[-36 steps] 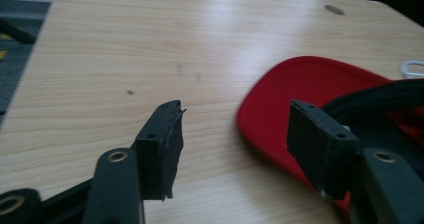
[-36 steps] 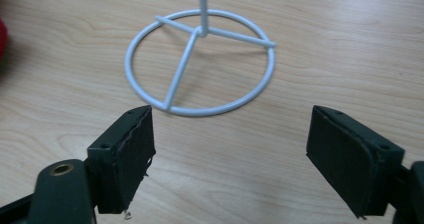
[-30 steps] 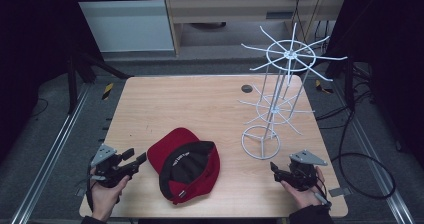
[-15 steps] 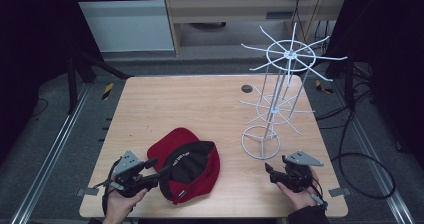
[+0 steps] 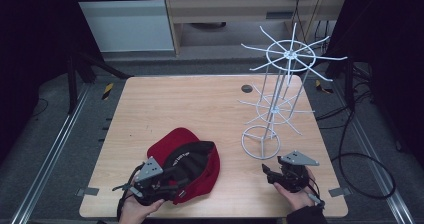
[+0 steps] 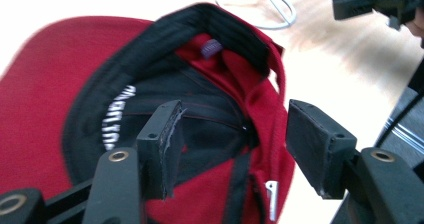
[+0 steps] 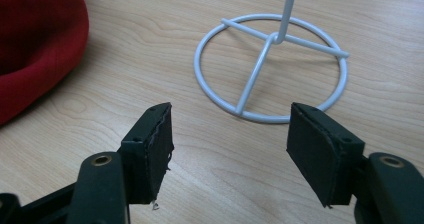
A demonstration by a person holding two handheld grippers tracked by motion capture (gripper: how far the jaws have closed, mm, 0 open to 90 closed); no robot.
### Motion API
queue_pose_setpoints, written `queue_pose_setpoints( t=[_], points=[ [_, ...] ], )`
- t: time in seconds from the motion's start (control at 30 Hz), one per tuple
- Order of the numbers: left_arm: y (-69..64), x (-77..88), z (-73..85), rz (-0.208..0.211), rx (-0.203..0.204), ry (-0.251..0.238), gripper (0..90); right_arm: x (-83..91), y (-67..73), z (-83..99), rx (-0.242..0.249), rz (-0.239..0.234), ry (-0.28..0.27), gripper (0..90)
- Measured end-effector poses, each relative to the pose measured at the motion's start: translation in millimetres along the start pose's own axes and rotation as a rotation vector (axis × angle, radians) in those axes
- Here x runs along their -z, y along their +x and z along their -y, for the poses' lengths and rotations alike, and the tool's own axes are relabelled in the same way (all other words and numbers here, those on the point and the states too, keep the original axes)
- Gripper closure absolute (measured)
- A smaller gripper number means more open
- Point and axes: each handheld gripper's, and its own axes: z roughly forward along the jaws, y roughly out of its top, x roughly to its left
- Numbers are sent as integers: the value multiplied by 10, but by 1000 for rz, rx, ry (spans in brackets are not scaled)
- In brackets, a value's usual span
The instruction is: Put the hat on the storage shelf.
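While the cap [image 5: 192, 169] lies upturned on the counter [image 5: 200, 109], its rear rim is straddled by the spread left tongs [image 6: 232, 149] — only loose fabric could be pinched, and slip; the right tongs [image 7: 230, 151] are held released near the rack [image 5: 262, 144].

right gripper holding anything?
No. In the right gripper view the right gripper has its jaws spread with bare table between them, short of the white wire rack base.

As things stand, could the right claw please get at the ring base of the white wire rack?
Probably yes: the right claw is open, and bare table lies between it and the ring base.
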Motion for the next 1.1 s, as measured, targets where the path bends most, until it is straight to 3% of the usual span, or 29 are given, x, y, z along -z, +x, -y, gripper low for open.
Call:
queue_pose_setpoints(
  t=[0.23,0.37,0.6,0.83,0.9,1.1],
  points=[
    [-105,-153,4,29,-36,60,428,-17,41,-13,7,-22,7,370],
    [-149,-243,11,24,-54,100,478,-24,50,-15,12,-31,8,378],
    [-128,-344,15,42,-36,141,628,-42,80,-22,25,-49,15,388],
    [-52,-288,-16,77,29,103,864,-37,107,-24,29,-65,11,401],
    [-42,-278,-28,80,37,93,871,-36,125,-27,38,-75,5,413],
    [-14,-186,-179,86,48,6,874,-50,235,-48,75,-136,-8,441]
  ],
)
